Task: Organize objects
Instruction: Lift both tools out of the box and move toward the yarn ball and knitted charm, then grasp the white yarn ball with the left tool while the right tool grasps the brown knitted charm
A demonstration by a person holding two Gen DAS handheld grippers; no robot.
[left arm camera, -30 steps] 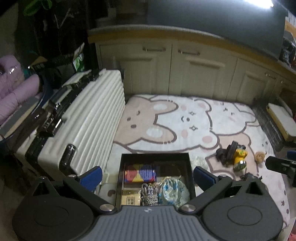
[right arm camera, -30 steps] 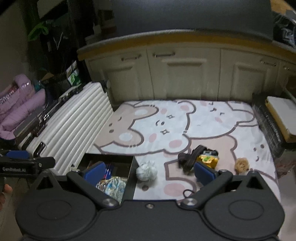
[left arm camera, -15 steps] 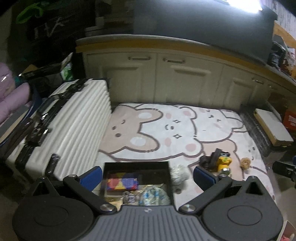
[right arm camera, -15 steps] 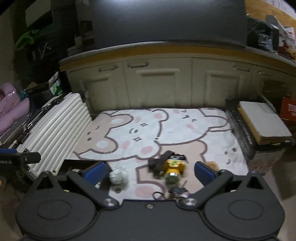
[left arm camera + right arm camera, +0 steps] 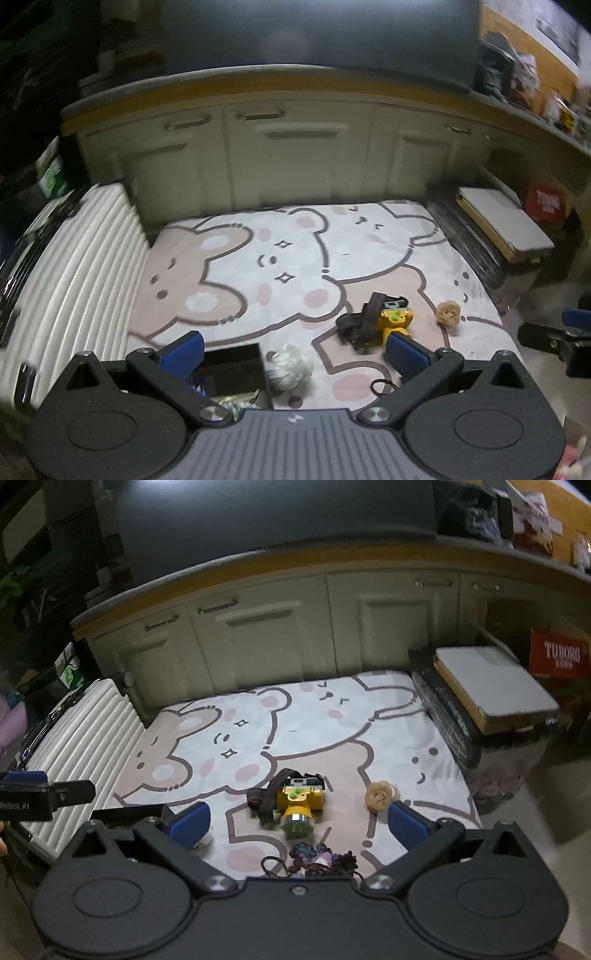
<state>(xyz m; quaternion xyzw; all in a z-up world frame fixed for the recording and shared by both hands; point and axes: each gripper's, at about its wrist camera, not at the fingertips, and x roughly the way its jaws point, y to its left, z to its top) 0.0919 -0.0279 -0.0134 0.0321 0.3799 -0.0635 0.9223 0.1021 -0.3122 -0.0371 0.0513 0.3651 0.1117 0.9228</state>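
Hovering above a pale bear-print blanket, the right gripper and the left gripper both hang with blue-padded fingers spread wide, grasping nothing. A yellow plastic headlamp with a dark strap lies mid-blanket, a tan fabric flower near it, a white crumpled ball just beside the black open box, next to a ribbed white suitcase.

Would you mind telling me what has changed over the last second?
Both grippers swung rightward: the black tray slid to the left gripper's lower left, and the yellow headlamp now sits between the right gripper's open fingers. Nothing was grasped; tray, headlamp and white ball stayed put.
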